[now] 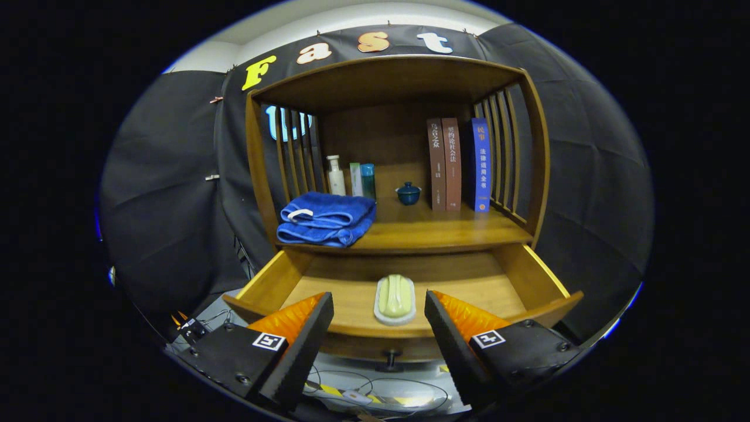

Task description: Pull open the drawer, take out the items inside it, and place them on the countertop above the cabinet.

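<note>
The wooden drawer [266,284] stands pulled open below the countertop [433,234] of the cabinet. Inside it, near the front wall, lies a pale green soap bar [395,295] on a white dish [394,318]. My gripper [379,305] is open, its two fingers spread wide on either side of the soap dish and just in front of the drawer's front wall, holding nothing. The drawer's dark knob [389,356] shows below, between the fingers.
On the countertop a folded blue towel [327,218] lies at the left, with a white bottle [336,176], a teal box [367,180], a dark blue lidded cup [408,193] and three upright books [458,164] behind. Slatted side rails and a top board enclose the shelf. Cables lie on the floor below.
</note>
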